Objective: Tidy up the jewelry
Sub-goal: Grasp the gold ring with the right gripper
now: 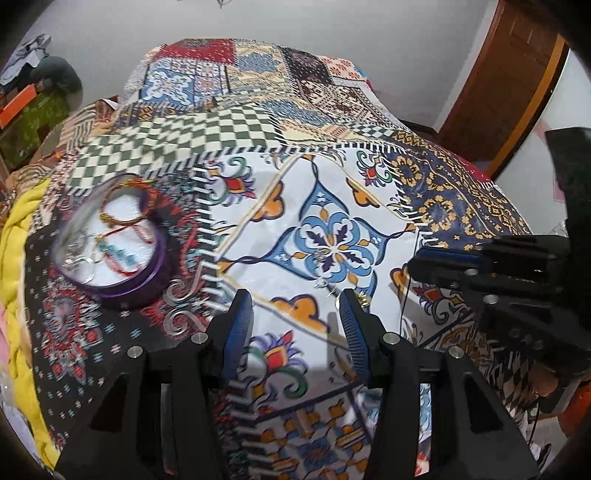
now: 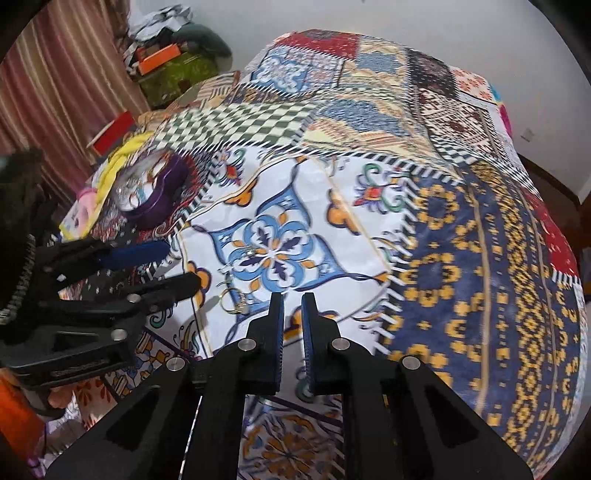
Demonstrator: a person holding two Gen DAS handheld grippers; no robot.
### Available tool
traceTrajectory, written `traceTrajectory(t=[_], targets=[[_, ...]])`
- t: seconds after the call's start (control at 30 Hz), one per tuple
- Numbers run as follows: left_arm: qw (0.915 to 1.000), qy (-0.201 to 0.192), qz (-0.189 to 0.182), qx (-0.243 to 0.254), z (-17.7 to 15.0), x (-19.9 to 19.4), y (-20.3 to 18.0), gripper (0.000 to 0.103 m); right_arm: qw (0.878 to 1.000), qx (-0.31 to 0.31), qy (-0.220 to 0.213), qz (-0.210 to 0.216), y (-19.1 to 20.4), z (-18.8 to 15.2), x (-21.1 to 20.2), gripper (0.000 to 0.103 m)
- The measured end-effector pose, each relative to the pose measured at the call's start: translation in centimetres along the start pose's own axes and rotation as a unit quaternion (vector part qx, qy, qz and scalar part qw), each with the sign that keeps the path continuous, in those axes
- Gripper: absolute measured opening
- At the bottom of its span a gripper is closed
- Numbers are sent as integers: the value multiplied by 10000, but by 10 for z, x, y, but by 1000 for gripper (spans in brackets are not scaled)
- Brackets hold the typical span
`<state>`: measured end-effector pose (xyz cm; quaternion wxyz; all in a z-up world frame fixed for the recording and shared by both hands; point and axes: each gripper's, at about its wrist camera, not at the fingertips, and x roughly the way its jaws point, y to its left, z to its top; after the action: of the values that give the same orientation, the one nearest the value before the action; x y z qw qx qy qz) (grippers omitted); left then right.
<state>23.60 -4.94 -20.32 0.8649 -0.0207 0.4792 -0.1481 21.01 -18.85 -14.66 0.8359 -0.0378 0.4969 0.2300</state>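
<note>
The left hand-held gripper (image 1: 295,306) hangs with its ribbed blue pads spread wide, empty; the right hand-held gripper (image 2: 292,308) is nearly closed on nothing. Just ahead, thin gold hoop earrings (image 2: 236,301) and a small silver piece (image 1: 320,254) lie loose on the patterned bedspread (image 1: 461,192). Bangles and threads already fill the round purple-rimmed box (image 1: 159,266), so the job looks mostly done.

A patchwork-print cloth (image 1: 332,155) covers the bed, with a white wall (image 1: 295,22) and wooden door (image 1: 509,74) behind.
</note>
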Motion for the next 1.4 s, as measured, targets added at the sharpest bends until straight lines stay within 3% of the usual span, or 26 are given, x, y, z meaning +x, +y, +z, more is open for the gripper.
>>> traceTrajectory(t=[0.07,0.13,0.27,0.43,0.57,0.8,1.03,1.4], targets=[[10000,47,-50,-11,3,6,-3,47,10000,11,-3,-38,-4,1,-3,9],[9999,106,-95,-1,7,13,-6,38,9999,2,-3,-113,-6,1,-5,9],[9998,128,-130,99,20,24,-15,30,9999,42,50,-138,-12,-3,-4,14],[9993,268,-53,250,31,46,-24,7,9998,66,158,-54,-15,-8,0,14],[9993,233,56,303,28,51,-24,1,9997,2,231,57,-10,-10,2,15],[9998,32,162,102,14,25,-1,1,9986,-260,386,264,13,-11,13,22],[9996,-154,196,-133,2,-6,25,1,9960,-477,643,396,34,-5,34,22],[9992,-289,94,-261,-10,-22,31,1,9965,-771,326,-7,51,-6,44,21]])
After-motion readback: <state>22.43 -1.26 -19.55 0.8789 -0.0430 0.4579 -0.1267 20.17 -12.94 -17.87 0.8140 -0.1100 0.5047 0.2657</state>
